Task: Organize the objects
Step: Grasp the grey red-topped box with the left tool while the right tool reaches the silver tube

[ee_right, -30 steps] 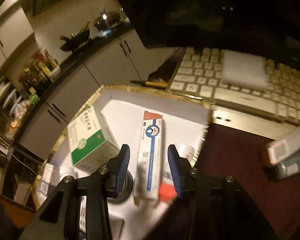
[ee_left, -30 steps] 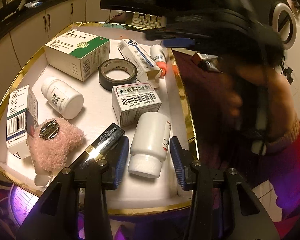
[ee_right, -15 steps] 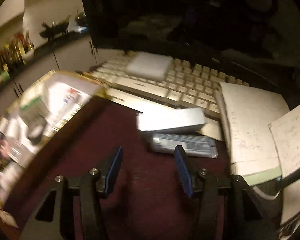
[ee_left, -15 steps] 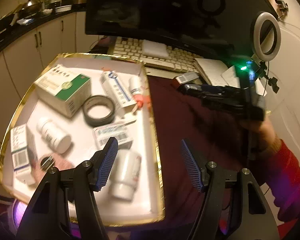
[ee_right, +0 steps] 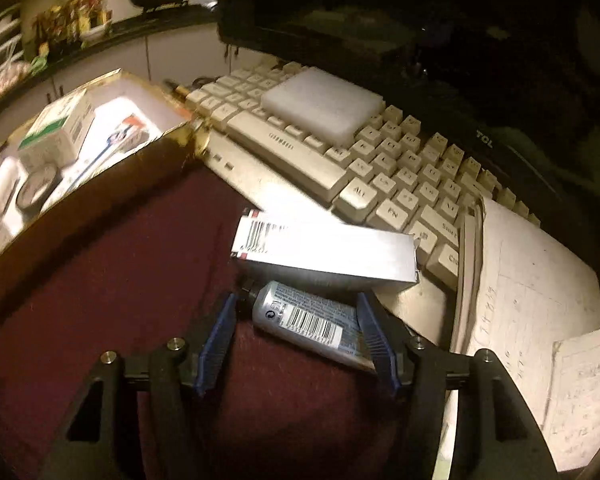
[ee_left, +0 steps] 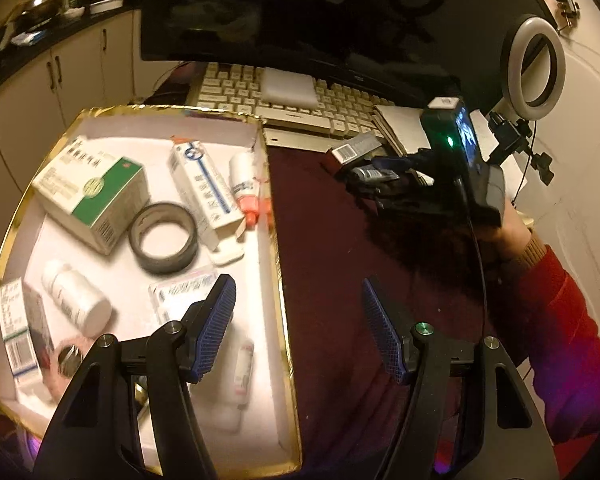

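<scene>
Left wrist view: gold-rimmed tray (ee_left: 278, 240) at the left, filled with a green-and-white box (ee_left: 94, 196), tape roll (ee_left: 164, 238), long white carton (ee_left: 204, 192) and white bottles (ee_left: 76, 300). Left gripper (ee_left: 298, 322) hanging over the tray's right edge, jaws wide apart, nothing between them. Right wrist view: maroon cloth (ee_right: 120, 264) in the middle, silver tube (ee_right: 308, 320) lying on it just before a silver carton (ee_right: 324, 252) at the keyboard's (ee_right: 380, 160) near edge. Right gripper (ee_right: 298, 322) straddling the tube, jaws just opened further, left pad clear of the cap end, right pad (ee_right: 374, 332) across the tail end; contact there not discernible.
</scene>
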Available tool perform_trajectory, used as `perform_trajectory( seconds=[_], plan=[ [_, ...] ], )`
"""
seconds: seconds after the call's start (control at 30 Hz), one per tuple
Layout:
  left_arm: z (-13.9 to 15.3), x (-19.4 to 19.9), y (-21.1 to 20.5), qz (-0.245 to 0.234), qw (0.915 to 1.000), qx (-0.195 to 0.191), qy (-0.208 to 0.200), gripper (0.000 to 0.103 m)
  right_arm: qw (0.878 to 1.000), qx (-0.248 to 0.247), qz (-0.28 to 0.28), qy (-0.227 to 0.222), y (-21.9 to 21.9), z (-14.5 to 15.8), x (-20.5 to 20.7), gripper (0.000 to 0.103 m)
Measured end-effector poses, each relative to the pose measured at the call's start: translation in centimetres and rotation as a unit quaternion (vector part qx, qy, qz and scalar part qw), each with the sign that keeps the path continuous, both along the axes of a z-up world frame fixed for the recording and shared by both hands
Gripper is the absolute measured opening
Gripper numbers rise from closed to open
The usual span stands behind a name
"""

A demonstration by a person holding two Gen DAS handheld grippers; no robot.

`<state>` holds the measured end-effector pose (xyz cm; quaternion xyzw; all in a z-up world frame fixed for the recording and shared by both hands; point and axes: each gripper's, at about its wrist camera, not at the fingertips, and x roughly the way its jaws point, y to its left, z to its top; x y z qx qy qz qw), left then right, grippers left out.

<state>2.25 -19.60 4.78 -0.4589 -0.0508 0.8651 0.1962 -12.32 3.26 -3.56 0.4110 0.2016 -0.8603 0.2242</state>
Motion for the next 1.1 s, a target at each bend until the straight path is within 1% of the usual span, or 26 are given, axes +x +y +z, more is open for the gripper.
perform_trajectory(
  seconds=[0.03,0.17,0.23,0.27,0.3,0.33,0.37,0.4,0.43,0.47,0.5,0.57,0.67,0.73,0.93,0.97,1.0,1.03,1.07,1.1],
  plan=[
    [0.3,-0.4,0.4,-0.004,1.0,-0.002,-0.001,0.065,1.0,0.006,0.002,0.003,0.1,0.0,0.4,0.057],
    [1.8,-2.6,2.8,-0.03,0.9995,0.008,0.001,0.065,0.999,0.041,0.01,0.032,-0.4,0.1,2.7,0.043],
    [2.6,-4.1,4.3,-0.04,0.9991,0.013,0.0,0.065,0.998,0.051,0.006,0.037,-0.5,0.3,3.7,0.039],
    [2.8,-4.9,5.1,-0.045,0.9989,0.013,-0.002,0.066,0.998,0.051,0.007,0.033,-0.4,0.5,4.4,0.033],
    [2.9,-5.8,6.0,-0.048,0.9988,0.007,-0.004,0.066,0.999,0.043,0.011,0.024,-0.3,0.6,4.8,0.023],
    [2.8,-6.9,7.1,-0.049,0.9988,-0.006,-0.005,0.066,0.999,0.033,0.011,0.006,0.2,0.8,5.4,0.018],
    [2.6,-7.8,8.0,-0.051,0.9985,-0.017,-0.006,0.066,0.999,0.031,0.004,-0.006,0.8,0.9,5.7,0.017],
    [2.4,-8.7,9.0,-0.055,0.998,-0.029,-0.006,0.066,0.999,0.042,-0.022,-0.012,1.6,0.8,6.1,0.017],
    [2.0,-9.9,10.3,-0.061,0.9971,-0.044,-0.01,0.066,0.997,0.05,-0.059,-0.011,2.6,0.7,6.5,0.018],
    [1.5,-11.1,11.4,-0.067,0.9961,-0.055,-0.018,0.066,0.995,0.04,-0.085,-0.014,3.5,0.8,6.9,0.018],
    [1.0,-12.1,12.2,-0.071,0.9952,-0.062,-0.025,0.066,0.995,0.029,-0.094,-0.014,4.2,1.0,7.6,0.018],
    [-0.2,-14.1,14.1,-0.08,0.9927,-0.085,-0.028,0.066,0.996,-0.001,-0.091,-0.013,4.7,1.3,9.6,0.018],
    [-2.0,-16.4,16.0,-0.084,0.9876,-0.131,-0.021,0.065,0.996,-0.024,-0.086,-0.006,4.6,1.7,11.8,0.019],
    [-3.4,-17.6,16.8,-0.085,0.9844,-0.151,-0.028,0.065,0.994,-0.047,-0.094,-0.013,5.1,1.8,12.4,0.019],
    [-6.0,-19.1,17.7,-0.094,0.9802,-0.168,-0.044,0.065,0.99,-0.077,-0.12,-0.018,5.8,1.9,12.6,0.02],
    [-6.2,-19.1,17.5,-0.092,0.9807,-0.167,-0.044,0.059,0.988,-0.081,-0.128,-0.024,5.8,1.7,12.4,0.024],
    [-6.2,-19.0,17.2,-0.084,0.9811,-0.17,-0.036,0.052,0.986,-0.084,-0.139,-0.03,5.7,1.5,11.9,0.031],
    [-6.1,-18.8,16.9,-0.085,0.9817,-0.167,-0.035,0.05,0.985,-0.086,-0.148,-0.035,5.7,1.3,11.6,0.036],
    [-6.0,-18.6,16.5,-0.086,0.9827,-0.159,-0.038,0.043,0.983,-0.088,-0.158,-0.039,5.5,1.0,11.3,0.042],
    [-5.7,-18.3,16.0,-0.087,0.9841,-0.15,-0.04,0.036,0.98,-0.093,-0.169,-0.041,5.0,0.8,10.9,0.043]
  ],
)
